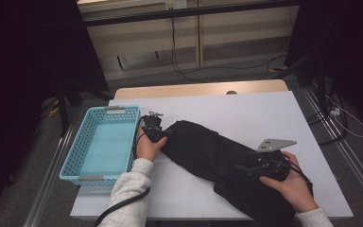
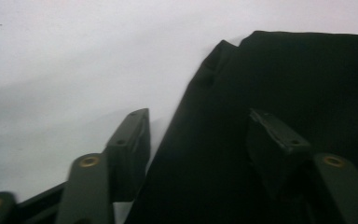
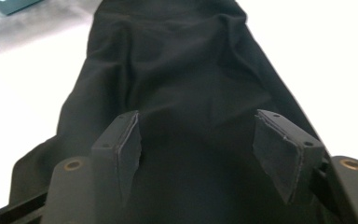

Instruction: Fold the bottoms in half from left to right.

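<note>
From above, the black garment (image 1: 217, 161) lies folded into a long strip slanting across the white table (image 1: 246, 113), the blue basket (image 1: 101, 144) beside it not yet filled (packing seems left).

Left gripper (image 2: 198, 135): jaws apart, straddling the cloth's edge, gripping nothing.

Right gripper (image 3: 198, 140): jaws wide over rumpled fabric, nothing held.

Rumpled black cloth (image 1: 217, 156) across table

A plain black cloth (image 1: 203, 151) lies on the white desk (image 1: 246, 109); the perforated basket (image 1: 75, 156) is turquoise, the sleeve (image 1: 127, 189) pale grey.
</note>
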